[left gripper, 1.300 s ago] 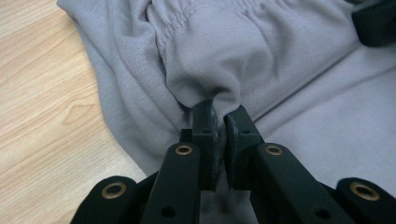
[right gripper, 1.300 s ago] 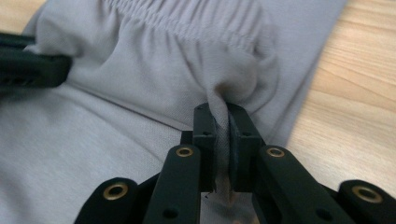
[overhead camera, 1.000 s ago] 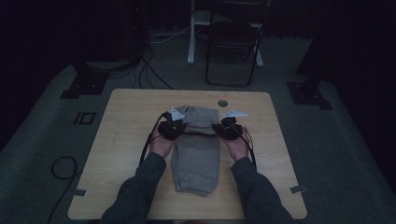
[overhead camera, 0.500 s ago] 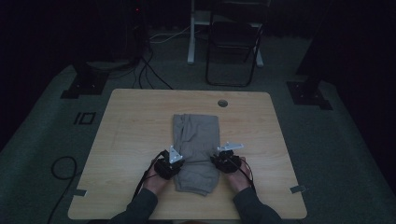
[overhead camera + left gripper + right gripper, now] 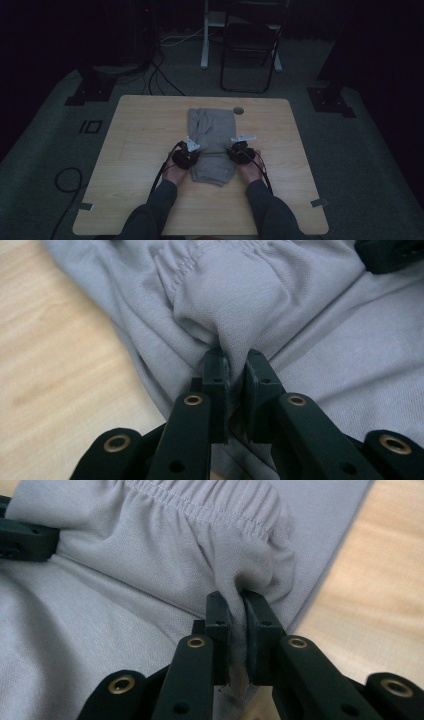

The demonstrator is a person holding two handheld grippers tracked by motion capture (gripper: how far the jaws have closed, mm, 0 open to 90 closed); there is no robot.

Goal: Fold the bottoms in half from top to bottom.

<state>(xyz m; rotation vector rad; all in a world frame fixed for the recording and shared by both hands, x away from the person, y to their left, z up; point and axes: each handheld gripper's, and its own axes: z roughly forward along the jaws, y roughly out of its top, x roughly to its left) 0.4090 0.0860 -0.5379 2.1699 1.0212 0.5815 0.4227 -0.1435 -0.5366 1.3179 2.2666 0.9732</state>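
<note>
Pinching soft grey knit garment, gathered elastic hem

I read no text, label, brand name or number on any surface in my three views. The one sign-like mark I see is a pale marking on the dark floor left of the table: a short bar beside a hollow square. It may read as "10" or "IO", but the high view is too dim for me to confirm whether it is lettering or plain floor tape. In both gripper views the grey fabric carries no print or tag.
</note>
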